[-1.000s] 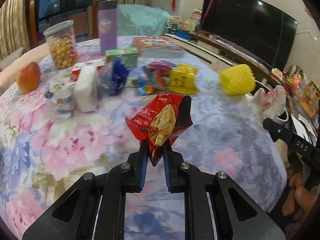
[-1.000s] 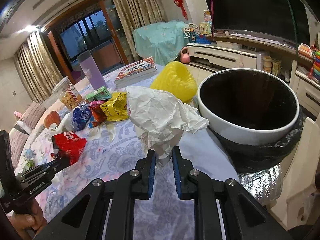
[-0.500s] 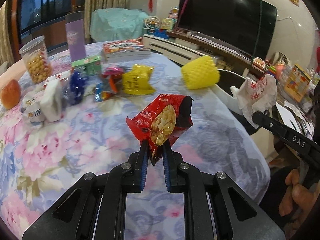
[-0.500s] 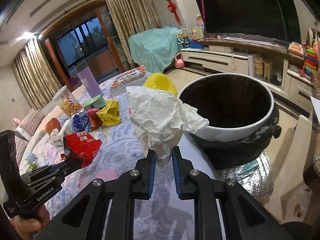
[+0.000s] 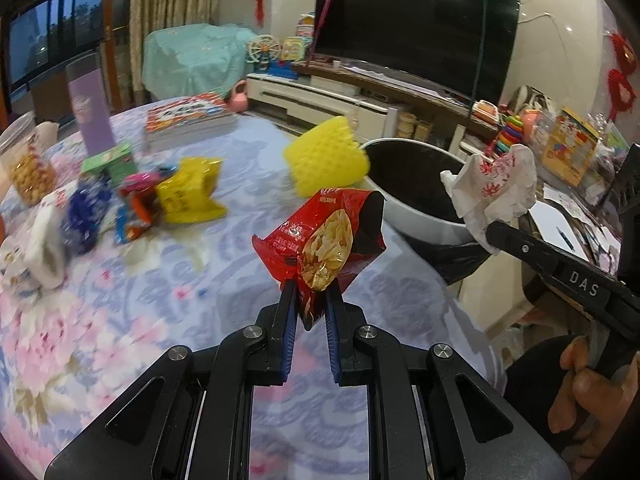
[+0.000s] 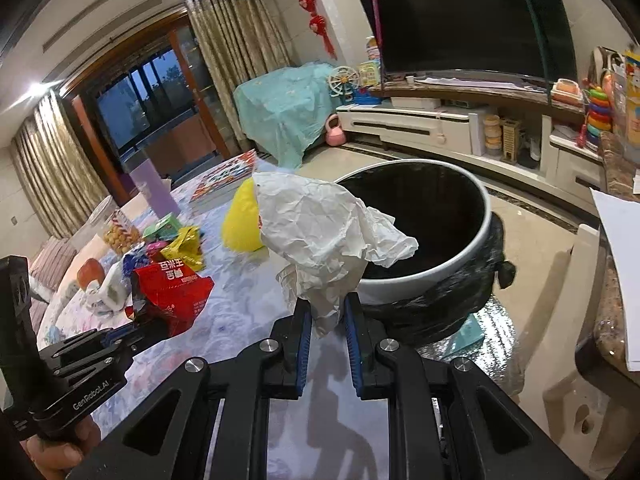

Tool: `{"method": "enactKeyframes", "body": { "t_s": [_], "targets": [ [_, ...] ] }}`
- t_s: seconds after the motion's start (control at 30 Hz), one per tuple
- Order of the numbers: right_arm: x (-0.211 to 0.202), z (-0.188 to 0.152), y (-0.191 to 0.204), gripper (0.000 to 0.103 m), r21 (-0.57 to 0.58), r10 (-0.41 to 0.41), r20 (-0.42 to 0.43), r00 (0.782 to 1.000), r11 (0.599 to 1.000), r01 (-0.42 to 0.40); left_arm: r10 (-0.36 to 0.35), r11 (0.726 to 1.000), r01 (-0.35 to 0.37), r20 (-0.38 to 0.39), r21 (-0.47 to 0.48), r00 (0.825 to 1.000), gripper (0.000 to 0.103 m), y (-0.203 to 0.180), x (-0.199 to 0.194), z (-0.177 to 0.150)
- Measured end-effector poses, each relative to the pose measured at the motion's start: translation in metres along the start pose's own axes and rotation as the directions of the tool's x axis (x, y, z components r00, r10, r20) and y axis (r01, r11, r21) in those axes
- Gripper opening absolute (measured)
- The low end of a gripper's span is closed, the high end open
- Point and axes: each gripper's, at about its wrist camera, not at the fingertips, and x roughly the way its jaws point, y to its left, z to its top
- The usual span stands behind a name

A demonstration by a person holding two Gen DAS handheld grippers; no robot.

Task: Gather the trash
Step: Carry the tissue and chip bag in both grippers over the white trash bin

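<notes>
My left gripper (image 5: 311,295) pinches a glossy foil snack bag (image 5: 325,242); my right gripper (image 6: 325,314) pinches crinkled matt paper (image 6: 326,232) beside the smooth bin (image 6: 420,278).

Open red snack bag (image 5: 328,236), crumpled white paper (image 6: 328,236); both aloft beside black-lined bin (image 6: 472,248)

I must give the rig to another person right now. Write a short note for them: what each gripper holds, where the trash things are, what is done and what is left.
Left gripper: shut on the red snack bag, held above the table.
Right gripper: shut on the crumpled white paper, beside the rim of the bin.
The bin stands at the table edge; nothing shows inside it.
Done: both pieces picked up.
Left: drop both into the bin, then collect the yellow wrapper and other wrappers next to it on the table.
</notes>
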Motion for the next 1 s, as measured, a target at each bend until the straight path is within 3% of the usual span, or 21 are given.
{"method": "enactKeyframes", "body": {
  "t_s": [0.57,1.0],
  "targets": [
    [0.010,0.034,-0.049,0.016,0.053,-0.050,-0.020,0.999,0.997,0.051,-0.068,0.993,0.068,-0.006,0.096,0.998,0.012,-0.060,0.034,0.041],
    [0.033,0.051,-0.065,0.016,0.047,-0.059,-0.069,0.996,0.997,0.062,-0.090,0.989,0.094,-0.035,0.112,0.995,0.012,-0.079,0.067,0.072]
  ]
}}
